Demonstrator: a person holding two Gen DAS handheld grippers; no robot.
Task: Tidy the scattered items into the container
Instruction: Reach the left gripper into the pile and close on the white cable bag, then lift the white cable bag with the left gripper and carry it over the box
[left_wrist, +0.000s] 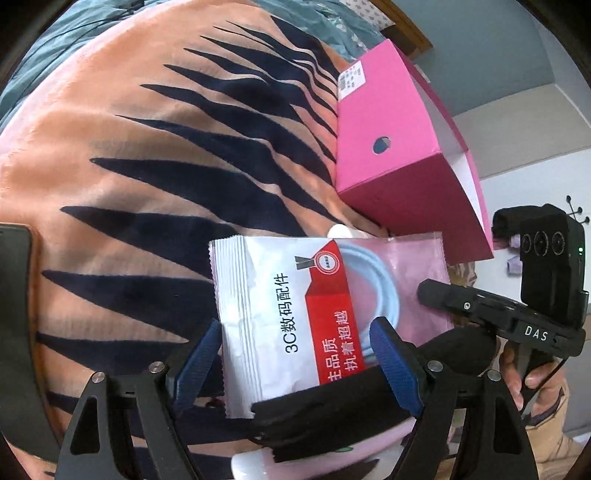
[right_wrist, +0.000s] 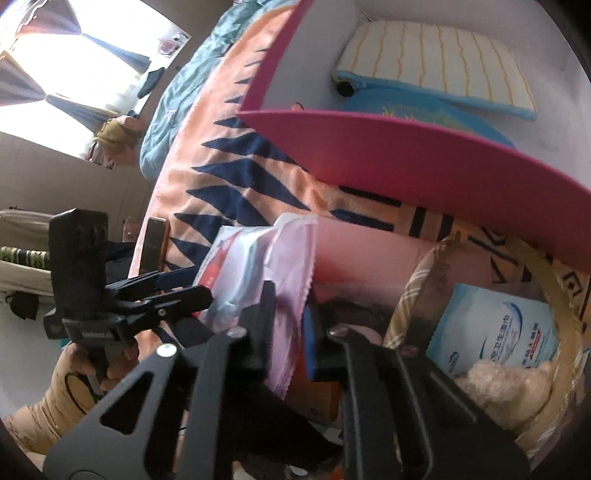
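**Cable packet between two pairs of tongs, pink box just ahead**

Left wrist view: my left tongs (left_wrist: 293, 354) stand wide, blue pads either side of the cable packet (left_wrist: 295, 306), a white-and-red foil pouch with a coiled pale-blue cable showing through its clear pink end. I can't tell whether the pads touch it; the gap looks broader than the pouch's white end. Something black lies across the pouch's near corner, and I can't make out what it is. Beyond sits the pink box (left_wrist: 391, 147), open side turned away to the right, on the orange blanket (left_wrist: 129, 166) with navy spikes that covers the bed. My right tongs (left_wrist: 436, 291) come in from the right, tips at the packet's pink edge.

Right wrist view: the packet's pink crinkled edge (right_wrist: 291, 295) runs down between my right fingers, and they look closed narrow on it, so I judge this pair is holding the pouch. The left tongs (right_wrist: 184, 284) point in from the other side. Up ahead the pink box (right_wrist: 406, 155) shows its inside: a striped cream pouch (right_wrist: 436, 62) and something blue already lie in it. To the right a plaid-lined basket (right_wrist: 417, 280) holds a pack of wipes (right_wrist: 495, 328) and something fluffy.

My read: the packet is mid-carry, not yet in a container. Next calls for lifting it over the rim of whichever container is meant, and the pictures don't settle that, then opening over bare space.
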